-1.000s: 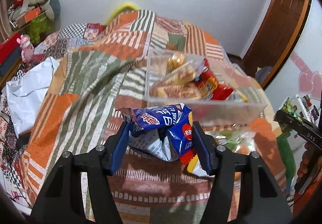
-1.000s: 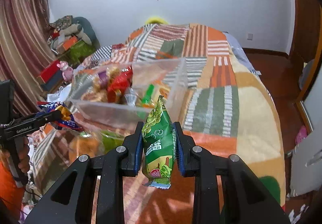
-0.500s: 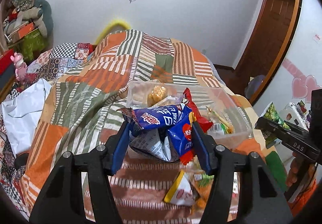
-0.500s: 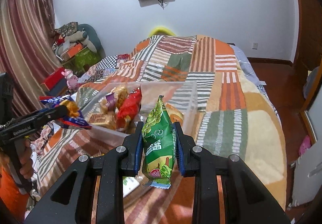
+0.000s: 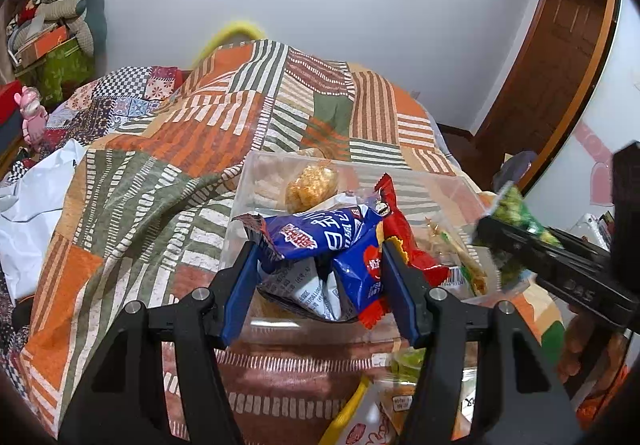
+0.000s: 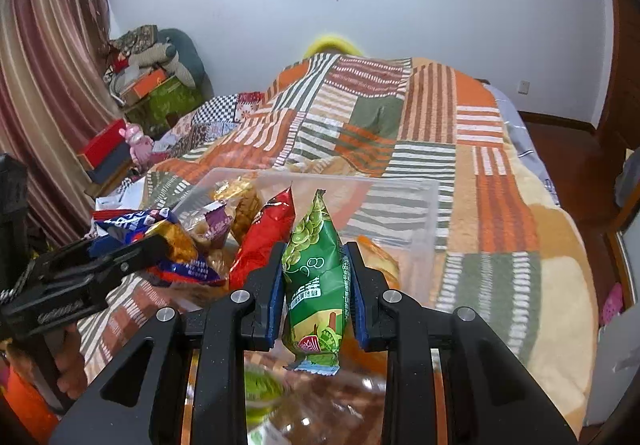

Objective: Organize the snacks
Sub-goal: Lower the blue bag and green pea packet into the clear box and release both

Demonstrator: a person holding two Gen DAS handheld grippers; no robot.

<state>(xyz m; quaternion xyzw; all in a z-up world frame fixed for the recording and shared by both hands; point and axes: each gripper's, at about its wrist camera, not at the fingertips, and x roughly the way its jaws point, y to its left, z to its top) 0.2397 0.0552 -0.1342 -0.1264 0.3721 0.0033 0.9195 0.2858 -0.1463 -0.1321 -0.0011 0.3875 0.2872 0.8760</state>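
Left tongs [image 5: 320, 277] clamp a crinkled blue foil snack packet [image 5: 320, 241]; right tongs [image 6: 316, 293] clamp a glossy green pea packet [image 6: 318, 269]. Both hang over the clear rectangular plastic bin [image 6: 400, 205] on the patchwork bed [image 6: 500, 205].

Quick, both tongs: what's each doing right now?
Left tongs: closed on crumpled blue foil snack packet.
Right tongs: closed on green plastic snack packet.
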